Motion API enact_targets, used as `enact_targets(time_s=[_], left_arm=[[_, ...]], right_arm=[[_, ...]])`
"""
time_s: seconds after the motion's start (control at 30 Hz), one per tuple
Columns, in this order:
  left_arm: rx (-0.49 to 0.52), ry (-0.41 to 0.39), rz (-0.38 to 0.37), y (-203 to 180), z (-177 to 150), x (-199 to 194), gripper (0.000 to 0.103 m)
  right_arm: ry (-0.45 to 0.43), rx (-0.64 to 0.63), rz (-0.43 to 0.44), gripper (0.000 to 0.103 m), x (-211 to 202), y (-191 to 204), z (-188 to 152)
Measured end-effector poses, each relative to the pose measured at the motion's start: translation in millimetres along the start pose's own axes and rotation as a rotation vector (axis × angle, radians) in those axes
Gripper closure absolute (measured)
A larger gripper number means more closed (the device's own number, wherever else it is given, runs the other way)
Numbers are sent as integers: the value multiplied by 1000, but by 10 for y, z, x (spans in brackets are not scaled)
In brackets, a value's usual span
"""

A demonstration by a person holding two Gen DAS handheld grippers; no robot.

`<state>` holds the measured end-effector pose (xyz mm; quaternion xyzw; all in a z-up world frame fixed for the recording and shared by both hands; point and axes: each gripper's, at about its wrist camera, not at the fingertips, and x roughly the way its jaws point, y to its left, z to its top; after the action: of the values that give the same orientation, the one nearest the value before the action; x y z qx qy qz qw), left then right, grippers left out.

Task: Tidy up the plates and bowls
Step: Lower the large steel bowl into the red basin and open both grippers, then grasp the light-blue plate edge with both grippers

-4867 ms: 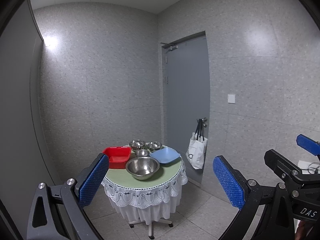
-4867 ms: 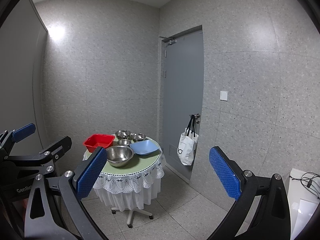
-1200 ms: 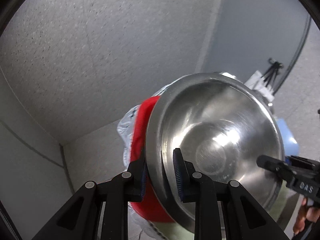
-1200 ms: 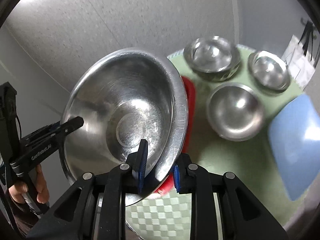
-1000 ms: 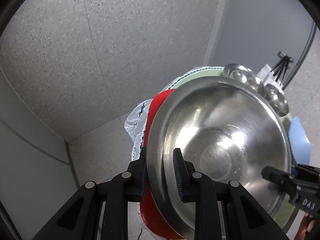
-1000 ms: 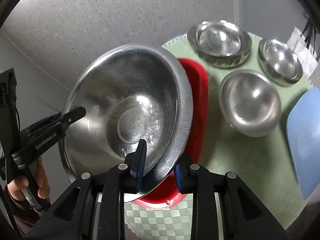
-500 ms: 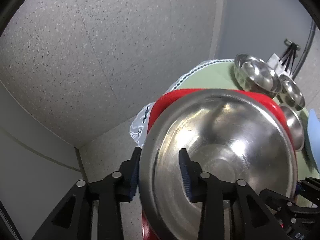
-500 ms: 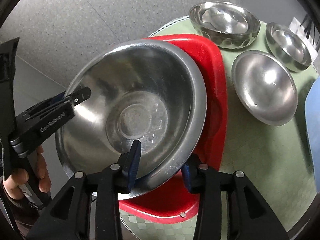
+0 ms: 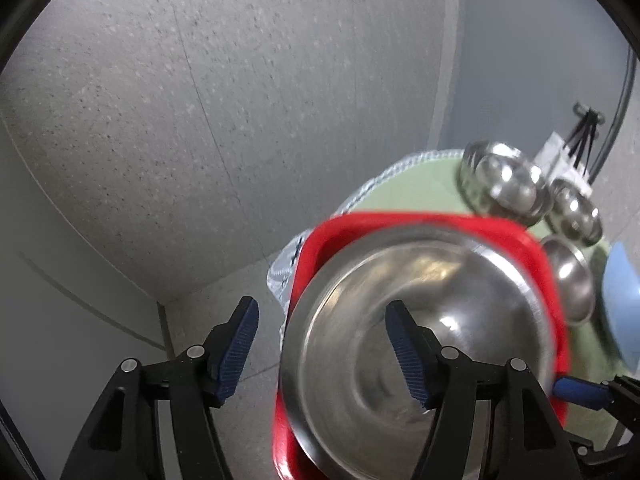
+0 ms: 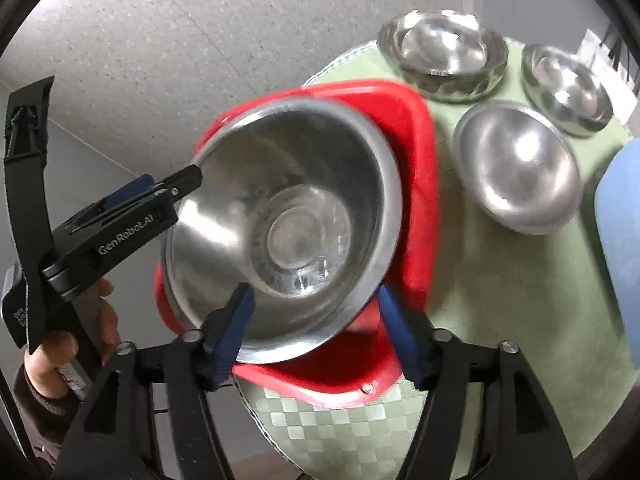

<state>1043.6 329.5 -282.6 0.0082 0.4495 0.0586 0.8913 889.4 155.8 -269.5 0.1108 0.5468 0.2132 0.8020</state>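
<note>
Now both grippers are seen spread wide around the large steel bowl, with nothing clamped.

The left gripper (image 9: pixel 322 350) is held with its jaws wide apart, one blue pad outside the bowl's rim and the other over its inside, neither clearly pressing on metal. The right gripper (image 10: pixel 320 330) is likewise spread, its pads set either side of the near rim without a grip being seen. The large steel bowl (image 10: pixel 286 232) is seated in the red basin (image 10: pixel 416 152), tilted a little and overhanging the basin's near edge. Beside the basin, on the green tablecloth (image 10: pixel 480 320), three smaller steel bowls (image 10: pixel 516 168) are grouped close together, and a blue plate (image 10: pixel 622 240) is partly shown at the right edge.
</note>
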Motion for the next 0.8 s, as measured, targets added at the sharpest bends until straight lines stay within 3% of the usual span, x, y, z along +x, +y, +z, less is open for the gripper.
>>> enact_targets(time_s=[0.17,0.37,0.6,0.8], left_arm=[[-12,-83,-42,-378,-22,-372,26],[21,-96,-132,-1180,-157,-642,20],[17,7,-216,-2312,-298,-480,18],[-34,158,-210,-2981,-474,-86,18]], right_arm=[[-99,-20,-30,31,-411,-246,-5],[-189,14,-87,31,-836,-1009,41],[-234,34,-208,30,-1241,-2256,172],[-202,23,-280,30,-1299,-3145,290]])
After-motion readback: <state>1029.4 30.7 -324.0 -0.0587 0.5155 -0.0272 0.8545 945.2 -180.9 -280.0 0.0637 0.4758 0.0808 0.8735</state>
